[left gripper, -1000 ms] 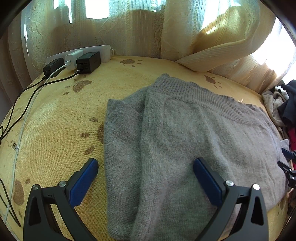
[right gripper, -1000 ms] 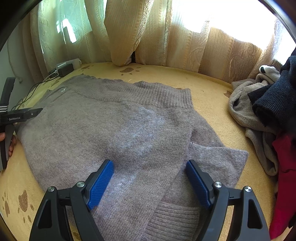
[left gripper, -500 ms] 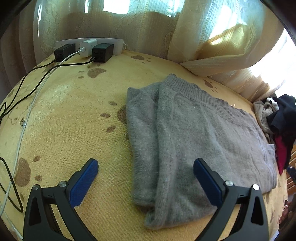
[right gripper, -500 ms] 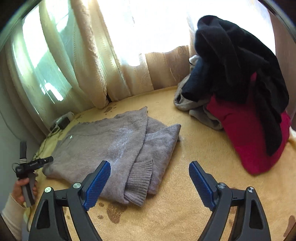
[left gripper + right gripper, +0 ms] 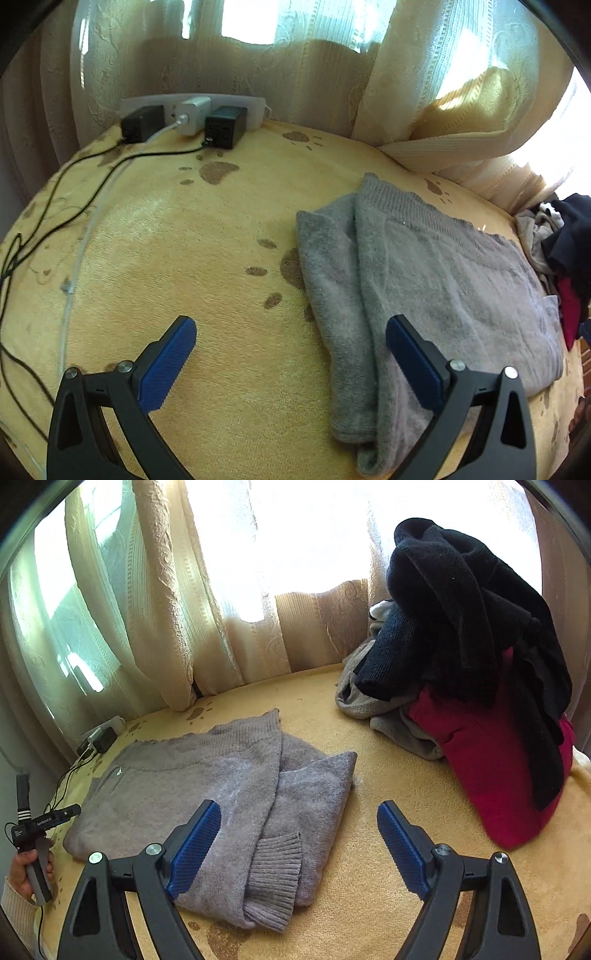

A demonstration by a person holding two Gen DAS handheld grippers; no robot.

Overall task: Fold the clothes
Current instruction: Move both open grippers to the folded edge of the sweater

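Observation:
A grey knitted sweater (image 5: 424, 280) (image 5: 221, 786) lies folded flat on the yellow paw-print blanket (image 5: 184, 258), both sleeves tucked in. My left gripper (image 5: 291, 339) hovers open above the blanket at the sweater's left edge, nothing between its blue pads; its right finger (image 5: 410, 350) hangs over the grey knit. My right gripper (image 5: 299, 834) is open and empty above the sweater's ribbed cuff (image 5: 275, 871) and the bare blanket beside it. In the right wrist view the left gripper (image 5: 40, 819) shows at the far left, held in a hand.
A heap of unfolded clothes, black, red and grey (image 5: 472, 686) (image 5: 561, 251), sits right of the sweater. A power strip with chargers (image 5: 192, 118) and cables (image 5: 74, 236) lies at the back left. Cream curtains (image 5: 177, 602) close off the far side.
Both grippers have drawn back from the sweater and stayed open. The left one slid leftward off the knit. The right one rose and rolled, bringing the clothes heap into view.

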